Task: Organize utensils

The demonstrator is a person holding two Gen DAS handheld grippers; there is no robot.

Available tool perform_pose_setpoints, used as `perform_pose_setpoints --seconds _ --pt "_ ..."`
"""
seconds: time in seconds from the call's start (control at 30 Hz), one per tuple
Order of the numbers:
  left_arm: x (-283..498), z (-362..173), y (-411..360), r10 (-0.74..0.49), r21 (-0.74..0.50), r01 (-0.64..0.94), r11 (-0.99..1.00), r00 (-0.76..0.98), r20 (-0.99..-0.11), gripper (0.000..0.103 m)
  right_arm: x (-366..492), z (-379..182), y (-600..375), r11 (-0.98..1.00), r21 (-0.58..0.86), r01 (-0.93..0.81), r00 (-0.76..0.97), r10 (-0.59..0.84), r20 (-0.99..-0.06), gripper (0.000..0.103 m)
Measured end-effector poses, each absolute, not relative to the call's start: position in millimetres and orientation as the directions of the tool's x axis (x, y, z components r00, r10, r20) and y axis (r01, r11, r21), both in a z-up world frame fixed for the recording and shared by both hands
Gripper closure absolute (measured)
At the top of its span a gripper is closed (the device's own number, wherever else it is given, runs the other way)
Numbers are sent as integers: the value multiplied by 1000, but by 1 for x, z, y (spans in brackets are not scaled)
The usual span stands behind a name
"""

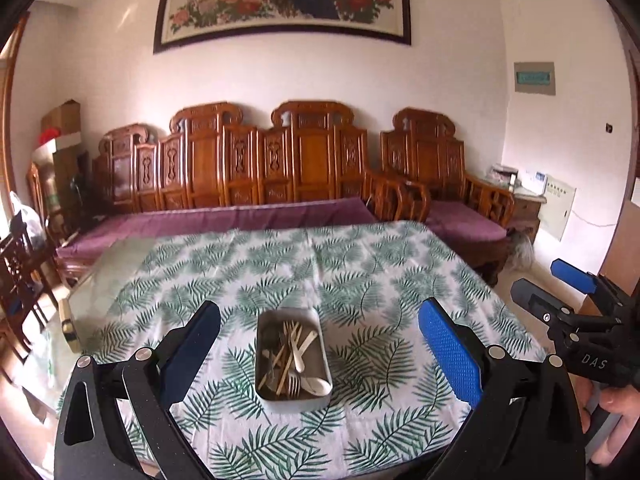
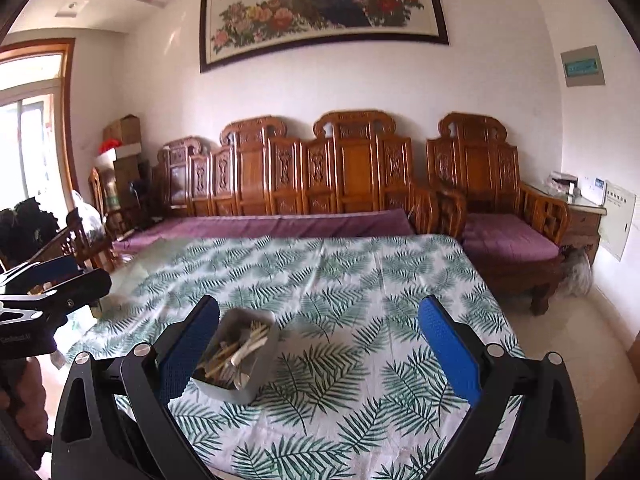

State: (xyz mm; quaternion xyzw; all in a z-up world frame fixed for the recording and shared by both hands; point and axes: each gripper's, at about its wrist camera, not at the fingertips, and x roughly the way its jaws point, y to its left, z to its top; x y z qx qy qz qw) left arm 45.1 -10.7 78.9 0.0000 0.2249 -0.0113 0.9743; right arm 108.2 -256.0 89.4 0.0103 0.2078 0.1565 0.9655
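Nearest the left wrist camera, the left gripper hangs above the cloth with its blue-padded fingers spread wide and nothing between them, framing a shallow rectangular grey metal tray. Inside that tray lie the utensils: pale wooden forks, a metal fork and a white spoon, heaped crosswise in one loose pile. Tray and contents sit on a white tablecloth printed with green fern leaves, toward its near edge. Off to the tray's right, the right gripper also stands wide and empty, the tray just inside its left finger. Such a pile fits either utensils gathered into the tray or ones waiting to be sorted out of it. For any pick, I judge it best to close on one handle end clear of its neighbours, lifting slowly so tangled tines do not drag others along.
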Motion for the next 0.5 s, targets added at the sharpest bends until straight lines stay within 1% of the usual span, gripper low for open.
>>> perform_pose_setpoints --seconds 0.27,0.5 --pt "25 93 -15 -9 -3 8 1000 928 -373 7 84 115 -262 959 53 -279 901 281 -331 3" --pt "20 86 -7 8 -15 -15 1000 924 -382 7 80 116 -268 962 58 -267 905 271 -327 3"
